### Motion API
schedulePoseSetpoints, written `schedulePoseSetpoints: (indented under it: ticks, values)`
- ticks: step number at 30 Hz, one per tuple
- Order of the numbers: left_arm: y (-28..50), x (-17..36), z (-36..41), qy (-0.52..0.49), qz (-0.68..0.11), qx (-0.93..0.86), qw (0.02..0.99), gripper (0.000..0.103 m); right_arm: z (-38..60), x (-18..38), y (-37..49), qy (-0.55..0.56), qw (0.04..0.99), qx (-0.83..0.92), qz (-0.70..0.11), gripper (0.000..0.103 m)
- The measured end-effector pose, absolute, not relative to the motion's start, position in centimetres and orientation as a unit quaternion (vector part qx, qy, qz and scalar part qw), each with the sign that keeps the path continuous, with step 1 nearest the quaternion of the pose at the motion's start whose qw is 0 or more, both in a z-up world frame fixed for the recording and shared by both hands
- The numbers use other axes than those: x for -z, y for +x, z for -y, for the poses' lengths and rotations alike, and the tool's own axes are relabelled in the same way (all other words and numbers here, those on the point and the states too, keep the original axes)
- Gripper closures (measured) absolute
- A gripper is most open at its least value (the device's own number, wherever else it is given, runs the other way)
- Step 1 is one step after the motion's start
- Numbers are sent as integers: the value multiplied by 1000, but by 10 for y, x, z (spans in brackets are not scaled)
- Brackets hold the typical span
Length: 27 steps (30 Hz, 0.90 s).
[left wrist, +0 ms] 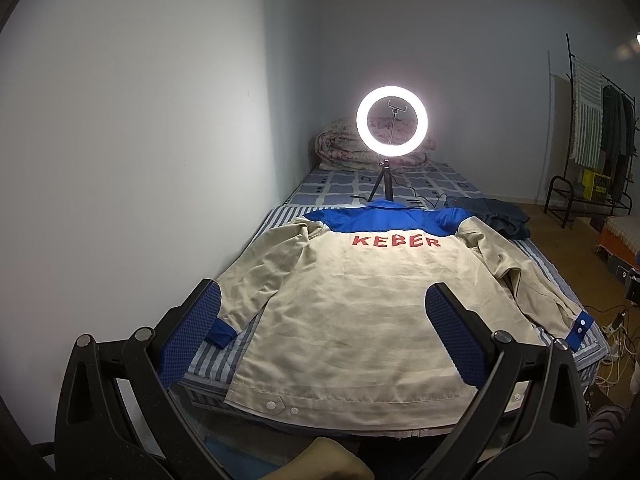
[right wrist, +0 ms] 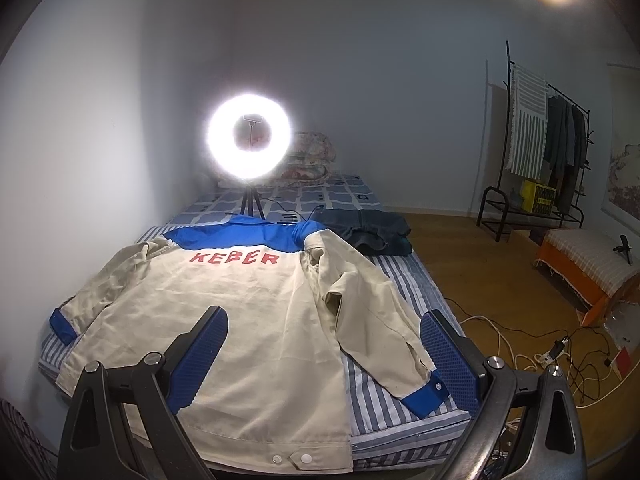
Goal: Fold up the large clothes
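A beige work jacket (left wrist: 340, 300) (right wrist: 224, 312) with a blue yoke, blue cuffs and red "KEBER" lettering lies flat, back up, on the striped bed (left wrist: 216, 356) (right wrist: 384, 392). Both sleeves spread outward; the right sleeve's blue cuff (right wrist: 426, 398) rests near the bed's front right corner. My left gripper (left wrist: 326, 300) hovers open above the jacket's lower half, holding nothing. My right gripper (right wrist: 324, 322) hangs open over the jacket's right side and sleeve, also holding nothing.
A lit ring light on a tripod (left wrist: 392, 120) (right wrist: 249, 142) stands on the bed behind the collar. Dark folded clothes (right wrist: 368, 228) lie at the bed's right. A rolled quilt (left wrist: 344, 148), a clothes rack (right wrist: 536, 152), floor cables (right wrist: 552, 356) and a wall on the left surround the bed.
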<state>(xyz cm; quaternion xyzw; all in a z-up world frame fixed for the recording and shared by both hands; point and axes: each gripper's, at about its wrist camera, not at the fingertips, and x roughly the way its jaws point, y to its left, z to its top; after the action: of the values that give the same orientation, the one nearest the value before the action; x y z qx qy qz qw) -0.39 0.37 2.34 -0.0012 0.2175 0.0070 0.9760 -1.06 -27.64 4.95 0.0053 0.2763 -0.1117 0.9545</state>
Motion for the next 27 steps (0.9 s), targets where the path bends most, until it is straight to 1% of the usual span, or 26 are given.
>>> schedulePoseSetpoints:
  ticks: [15,27]
  values:
    - [13,-42,-8,10,-212,17,977,0,260,-90,-3,10,961,116,-251,5]
    - [17,-43,-8,26,-213,20,977,0,245,-95,9,16,961,110,-252,5]
